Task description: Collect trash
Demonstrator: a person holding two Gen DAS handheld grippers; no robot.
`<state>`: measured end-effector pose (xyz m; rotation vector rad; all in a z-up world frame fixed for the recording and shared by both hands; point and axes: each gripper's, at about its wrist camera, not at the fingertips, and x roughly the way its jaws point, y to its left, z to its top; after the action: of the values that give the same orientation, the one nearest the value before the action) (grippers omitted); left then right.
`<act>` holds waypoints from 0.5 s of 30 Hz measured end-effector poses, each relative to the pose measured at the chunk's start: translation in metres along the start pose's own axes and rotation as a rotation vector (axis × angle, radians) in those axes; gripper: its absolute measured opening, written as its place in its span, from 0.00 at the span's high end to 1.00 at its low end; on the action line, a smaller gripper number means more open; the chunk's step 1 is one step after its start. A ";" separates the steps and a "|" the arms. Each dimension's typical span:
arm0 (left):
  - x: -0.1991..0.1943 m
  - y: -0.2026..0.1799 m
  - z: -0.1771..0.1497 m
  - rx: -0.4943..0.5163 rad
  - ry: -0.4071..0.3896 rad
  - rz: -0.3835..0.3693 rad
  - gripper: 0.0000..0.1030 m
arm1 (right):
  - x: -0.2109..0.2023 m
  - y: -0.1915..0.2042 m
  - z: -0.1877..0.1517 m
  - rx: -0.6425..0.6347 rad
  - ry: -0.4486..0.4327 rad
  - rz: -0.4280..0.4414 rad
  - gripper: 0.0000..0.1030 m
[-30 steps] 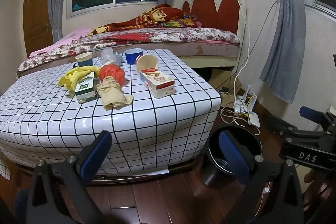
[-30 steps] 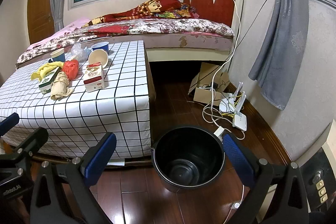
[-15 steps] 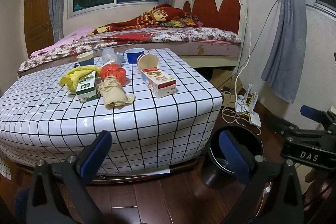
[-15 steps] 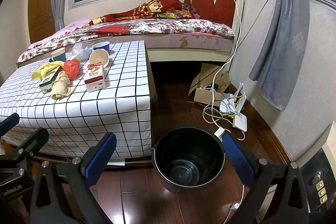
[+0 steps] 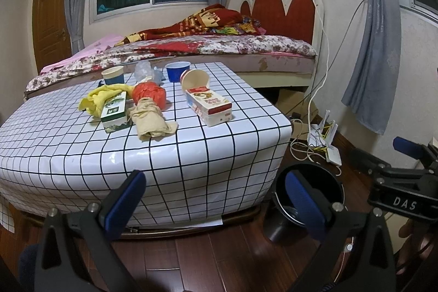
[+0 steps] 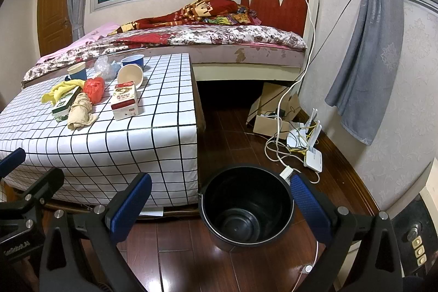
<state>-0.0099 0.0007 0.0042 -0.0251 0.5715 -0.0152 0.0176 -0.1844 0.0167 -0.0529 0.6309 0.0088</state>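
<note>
Landmark: gridded table (image 5: 191,155). On its top, left to right: yellow cloth (image 5: 98,97), green carton (image 5: 115,111), tan wad (image 5: 150,119), red bag (image 5: 150,96), red-and-white carton (image 5: 209,106). Black bucket (image 6: 246,207) on floor just right of table. Left gripper (image 5: 213,199) wide open, empty; right gripper (image 6: 219,207) likewise.

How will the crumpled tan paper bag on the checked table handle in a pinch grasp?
The crumpled tan paper bag looks soft, so it will probably squash and flop. Likely light. Its loose corner may drag on the green and white carton beside it.
</note>
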 end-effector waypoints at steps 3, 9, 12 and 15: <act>0.000 0.002 -0.001 -0.004 0.001 0.002 0.01 | 0.000 0.001 0.000 -0.001 0.000 0.000 0.01; 0.004 0.010 0.001 -0.018 0.003 0.019 0.01 | 0.002 0.008 0.001 -0.014 -0.001 0.022 0.01; 0.007 0.019 0.003 -0.031 0.008 0.048 0.01 | 0.005 0.012 0.002 -0.022 -0.007 0.062 0.01; 0.015 0.035 0.005 -0.050 0.021 0.081 0.01 | 0.011 0.020 0.005 -0.047 -0.019 0.113 0.01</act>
<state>0.0055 0.0354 -0.0002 -0.0506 0.5930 0.0779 0.0285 -0.1645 0.0132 -0.0630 0.6144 0.1329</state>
